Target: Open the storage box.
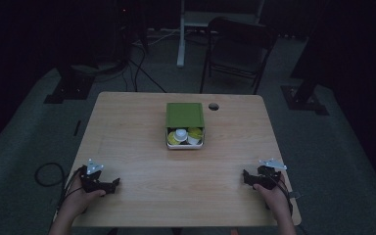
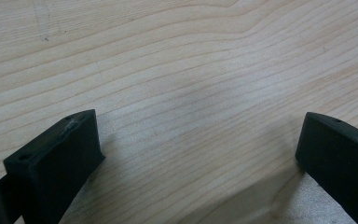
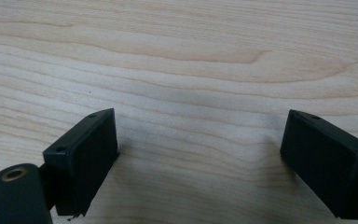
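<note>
High view: both hand-held grippers [image 1: 108, 186] [image 1: 248, 177] gaping on grained wooden table [image 1: 176, 171].

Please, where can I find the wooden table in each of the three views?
High view: the table takes the centre, bearing a green box.
Left gripper view: its wood lies behind the open left claw.
Right gripper view: its wood lies behind the open right claw.
Shared landmark: the pale wavy wood grain.
</note>
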`<state>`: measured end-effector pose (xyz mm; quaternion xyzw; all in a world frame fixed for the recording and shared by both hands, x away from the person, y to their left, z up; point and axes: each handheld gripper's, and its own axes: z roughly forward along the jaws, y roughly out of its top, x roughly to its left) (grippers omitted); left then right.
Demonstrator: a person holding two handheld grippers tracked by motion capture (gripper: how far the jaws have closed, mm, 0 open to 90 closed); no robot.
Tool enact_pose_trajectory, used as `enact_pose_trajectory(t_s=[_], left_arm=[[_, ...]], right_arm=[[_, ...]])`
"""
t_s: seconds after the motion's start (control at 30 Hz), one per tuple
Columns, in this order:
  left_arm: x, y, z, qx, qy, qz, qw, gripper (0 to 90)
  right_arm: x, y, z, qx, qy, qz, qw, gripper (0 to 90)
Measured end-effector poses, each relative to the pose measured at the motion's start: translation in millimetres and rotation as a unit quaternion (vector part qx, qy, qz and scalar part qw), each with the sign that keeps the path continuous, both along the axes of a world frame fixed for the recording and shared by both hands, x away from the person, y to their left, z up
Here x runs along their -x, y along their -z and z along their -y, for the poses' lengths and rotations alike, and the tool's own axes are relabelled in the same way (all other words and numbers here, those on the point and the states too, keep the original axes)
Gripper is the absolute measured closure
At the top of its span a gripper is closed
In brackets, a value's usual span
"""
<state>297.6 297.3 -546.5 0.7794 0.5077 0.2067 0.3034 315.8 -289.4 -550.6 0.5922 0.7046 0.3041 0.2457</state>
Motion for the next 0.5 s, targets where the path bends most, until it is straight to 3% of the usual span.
enact_pose_trajectory(t_s=[0.5], left_arm=[[-0.1,0.0,0.0,0.000,0.000,0.000,1.0000,0.2]], right_arm=[[0.7,-0.2,-3.9,0.001,-0.006,0.001,1.0000,10.8]])
